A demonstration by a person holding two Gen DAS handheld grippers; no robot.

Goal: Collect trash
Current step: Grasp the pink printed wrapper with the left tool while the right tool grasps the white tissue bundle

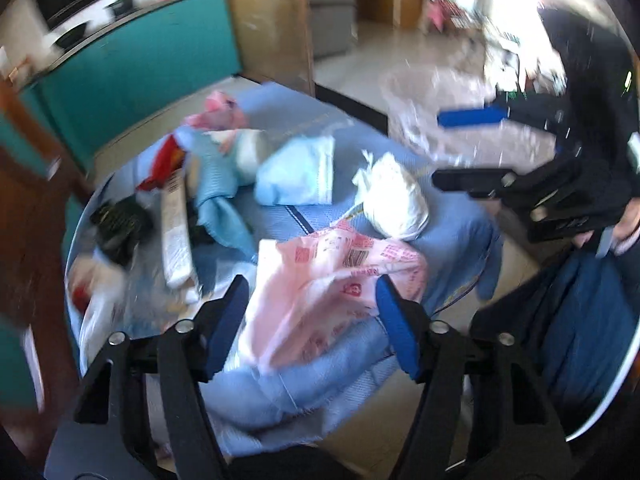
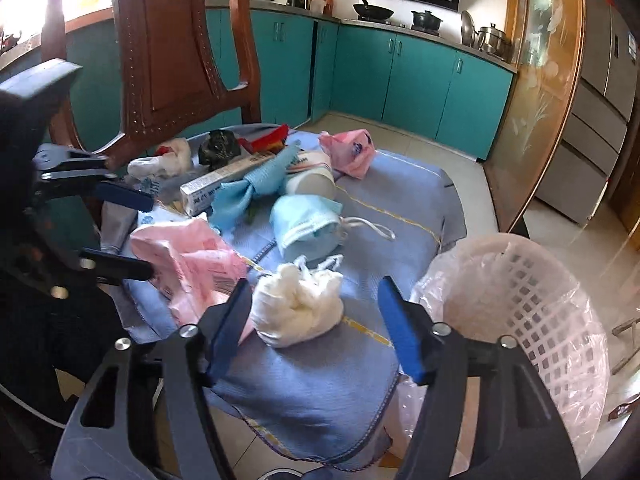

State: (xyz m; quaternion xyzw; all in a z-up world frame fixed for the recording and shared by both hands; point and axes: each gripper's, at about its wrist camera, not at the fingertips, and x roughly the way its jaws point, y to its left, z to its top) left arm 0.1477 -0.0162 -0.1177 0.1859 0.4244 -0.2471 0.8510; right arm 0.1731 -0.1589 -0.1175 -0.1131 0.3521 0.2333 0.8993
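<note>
Teal kitchen cabinets (image 2: 404, 80) ring a blue-clothed table (image 2: 320, 392) strewn with litter; nothing looks collected yet. Left gripper (image 1: 312, 320) has its fingers spread, the pink plastic bag (image 1: 332, 280) lying between them unpinched; right gripper (image 2: 316, 320) likewise gapes around a knotted white bag (image 2: 300, 308). Right of those fingers waits the lined basket (image 2: 516, 304), seemingly empty; mask (image 2: 308, 220), box (image 2: 224, 184) remain beyond.

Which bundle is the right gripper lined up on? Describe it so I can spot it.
On the blue cloth, near the edge beside the pink basket, lies a knotted white plastic bag. Unlike the pink printed bag to its left, it is plain white and balled up.
</note>
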